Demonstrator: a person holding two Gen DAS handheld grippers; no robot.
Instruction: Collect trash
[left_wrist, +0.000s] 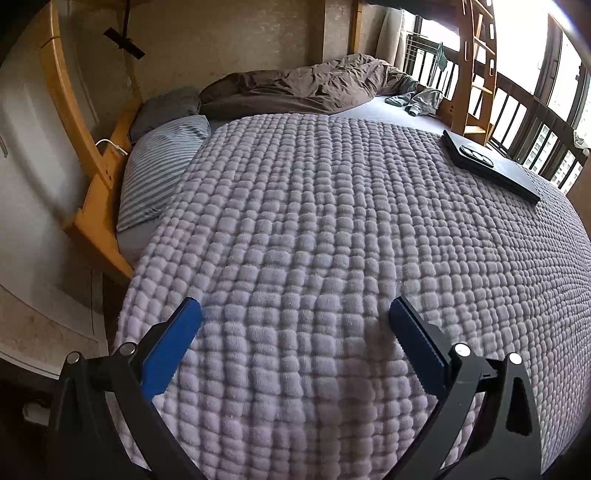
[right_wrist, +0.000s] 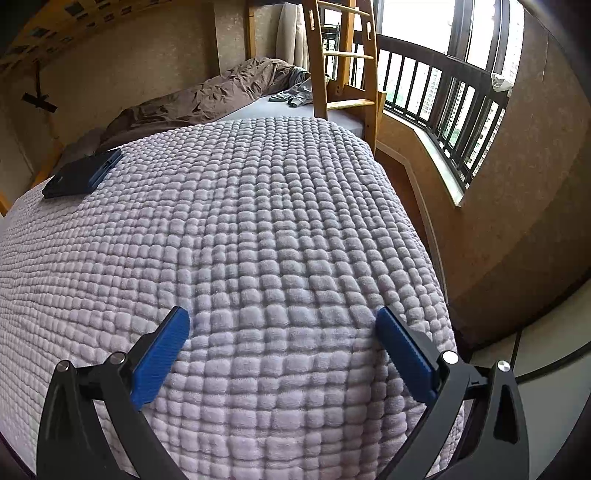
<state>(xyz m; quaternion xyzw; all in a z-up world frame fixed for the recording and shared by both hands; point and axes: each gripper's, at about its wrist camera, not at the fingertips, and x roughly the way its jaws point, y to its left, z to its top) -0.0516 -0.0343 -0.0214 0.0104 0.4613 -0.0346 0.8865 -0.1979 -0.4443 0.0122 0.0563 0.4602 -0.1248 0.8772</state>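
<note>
A: L gripper (left_wrist: 295, 314) & R gripper (right_wrist: 282, 319)?
B: Both had blue pads spread wide, nothing between, over the lilac waffle blanket (left_wrist: 332, 229).
A: Trash?
B: Couldn't spot any. Only a black laptop (left_wrist: 491, 166) w/ a phone (left_wrist: 478, 154) on it, far side.

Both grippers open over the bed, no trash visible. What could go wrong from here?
1. The black laptop with a phone on top might get mistaken for trash.
2. The left gripper and right gripper hang low over the quilted blanket; closing may snag fabric.
</note>
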